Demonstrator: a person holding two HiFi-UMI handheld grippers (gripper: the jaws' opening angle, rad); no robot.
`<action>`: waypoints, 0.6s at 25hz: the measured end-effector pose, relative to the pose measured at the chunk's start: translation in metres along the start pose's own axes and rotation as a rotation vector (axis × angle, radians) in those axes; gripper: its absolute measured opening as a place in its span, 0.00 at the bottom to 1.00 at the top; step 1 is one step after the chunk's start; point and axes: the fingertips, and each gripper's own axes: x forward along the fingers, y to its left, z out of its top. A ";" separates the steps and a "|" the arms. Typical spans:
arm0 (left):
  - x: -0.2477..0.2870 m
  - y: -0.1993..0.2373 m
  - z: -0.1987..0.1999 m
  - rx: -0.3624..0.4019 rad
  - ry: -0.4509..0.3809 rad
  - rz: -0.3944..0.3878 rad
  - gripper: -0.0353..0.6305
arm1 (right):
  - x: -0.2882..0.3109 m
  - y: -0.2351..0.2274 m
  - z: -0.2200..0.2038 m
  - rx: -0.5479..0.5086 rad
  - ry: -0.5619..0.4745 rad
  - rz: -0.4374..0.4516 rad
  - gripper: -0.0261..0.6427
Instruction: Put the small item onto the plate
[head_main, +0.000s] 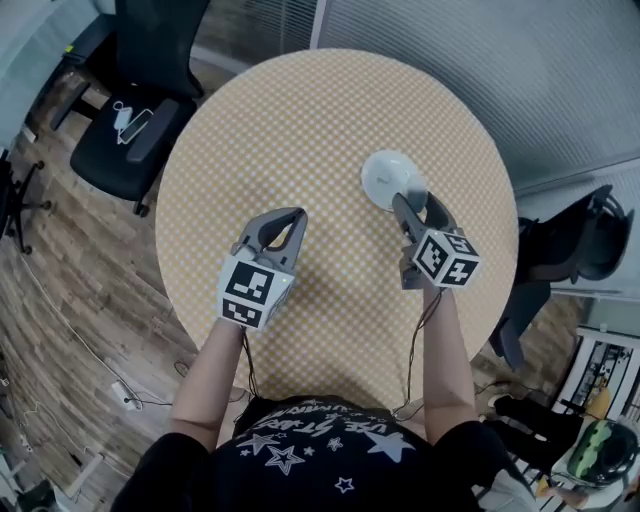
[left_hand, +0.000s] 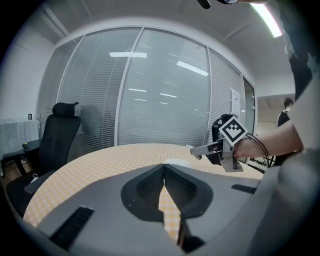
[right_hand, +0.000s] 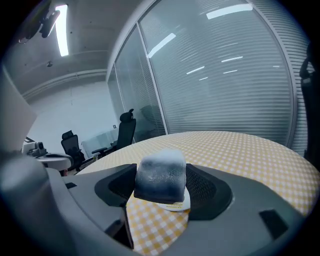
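Left arm: the bare forearm rises from the lower middle of the head view and carries the left gripper over the table, left of centre, jaws aimed toward the top of the frame.
Right arm: the forearm runs up the right of centre; the right gripper sits with its jaw tips over the lower right edge of the plate.
Table: round, covered in a fine orange-and-white check.
Plate: small, round, white and smooth, in the upper right part of the tabletop.
Small item: a rounded-off block, dark grey-blue on its sides and pale on top, with a finely grained surface.
Right claw: the jaws are pressed against both sides of the small item, pinching it at the centre of the right gripper view; a white sliver of the plate shows just under it. Whether the item touches the plate I cannot tell.
Left claw: the jaws are pressed together, tips meeting in a thin line, with nothing between them.
Surroundings: a black office chair stands on wood-look flooring at the upper left of the head view.
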 end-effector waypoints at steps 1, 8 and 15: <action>0.003 0.003 -0.001 0.001 -0.002 0.007 0.07 | 0.007 -0.003 -0.002 -0.002 0.011 -0.005 0.51; 0.019 0.014 -0.016 -0.012 0.024 0.017 0.06 | 0.040 -0.023 -0.021 -0.022 0.088 -0.033 0.51; 0.031 0.025 -0.047 -0.085 0.074 0.031 0.06 | 0.070 -0.031 -0.043 -0.106 0.185 -0.051 0.51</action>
